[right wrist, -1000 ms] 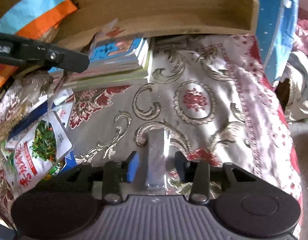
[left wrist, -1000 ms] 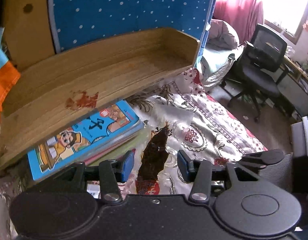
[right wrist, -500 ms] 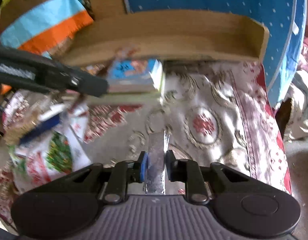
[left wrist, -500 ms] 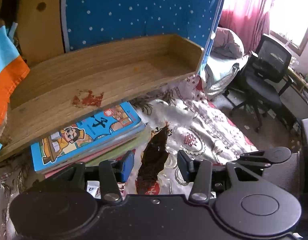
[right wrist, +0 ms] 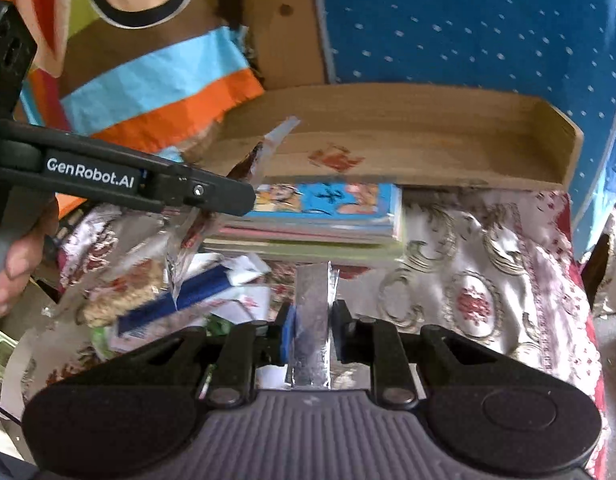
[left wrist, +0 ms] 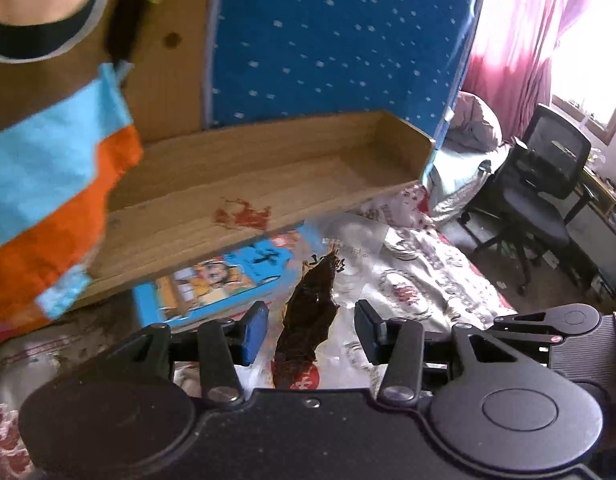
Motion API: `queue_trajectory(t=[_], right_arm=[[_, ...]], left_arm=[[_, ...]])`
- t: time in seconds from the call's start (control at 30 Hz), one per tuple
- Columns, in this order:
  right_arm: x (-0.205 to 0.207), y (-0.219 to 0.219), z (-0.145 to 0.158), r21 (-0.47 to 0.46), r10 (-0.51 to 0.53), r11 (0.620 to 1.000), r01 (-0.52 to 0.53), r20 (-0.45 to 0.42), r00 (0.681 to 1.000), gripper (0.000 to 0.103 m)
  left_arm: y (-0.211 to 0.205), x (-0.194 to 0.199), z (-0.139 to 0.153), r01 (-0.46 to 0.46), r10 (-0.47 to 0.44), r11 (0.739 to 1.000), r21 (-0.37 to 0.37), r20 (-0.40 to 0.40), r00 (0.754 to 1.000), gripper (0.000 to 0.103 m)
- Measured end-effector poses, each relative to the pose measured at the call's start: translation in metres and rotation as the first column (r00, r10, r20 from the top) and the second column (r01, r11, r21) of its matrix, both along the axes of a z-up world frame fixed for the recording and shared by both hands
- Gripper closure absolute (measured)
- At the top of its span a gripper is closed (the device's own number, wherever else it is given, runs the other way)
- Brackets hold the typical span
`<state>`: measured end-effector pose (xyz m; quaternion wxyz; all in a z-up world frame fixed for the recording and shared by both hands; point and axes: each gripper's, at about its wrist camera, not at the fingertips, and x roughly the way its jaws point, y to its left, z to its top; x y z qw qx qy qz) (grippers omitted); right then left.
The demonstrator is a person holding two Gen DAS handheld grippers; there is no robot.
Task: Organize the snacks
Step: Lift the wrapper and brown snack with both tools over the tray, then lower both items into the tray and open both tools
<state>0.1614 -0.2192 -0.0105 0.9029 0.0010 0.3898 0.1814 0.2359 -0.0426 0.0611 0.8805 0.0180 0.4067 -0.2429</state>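
Observation:
Between the pads of my left gripper sits a clear packet with a dark brown snack; it rides with the gripper, clear of the cloth. In the right wrist view that left gripper reaches in from the left, the packet sticking out above and below its fingers. My right gripper is shut on a narrow silver foil packet, held upright over the patterned cloth. A long wooden tray lies ahead on a stack of books, with only a red mark on its floor.
A heap of loose snack packets covers the cloth at the left, near a person's hand. A blue dotted panel stands behind the wooden tray. Off the table's right edge stands an office chair.
The right gripper closed on the silver packet and lifted it off the cloth. Both grippers rose and came nearer the tray, the left one still carrying the brown snack packet.

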Motion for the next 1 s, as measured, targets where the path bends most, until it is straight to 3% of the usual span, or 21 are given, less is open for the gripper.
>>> queue_trajectory(t=[0.5,1.0], right_arm=[[-0.019,0.069,-0.006,0.051,0.017,0.999,-0.015,-0.028,0.999,0.081],[-0.026,0.106,-0.033,-0.027,0.019,0.999,-0.020,-0.058,0.998,0.080]], left_arm=[[0.081,-0.028,-0.008,-0.035,0.038,0.998,0.047,-0.054,0.998,0.053],[0.084,-0.032,-0.042,0.024,-0.004,0.990,0.138,-0.140,0.990,0.052]])
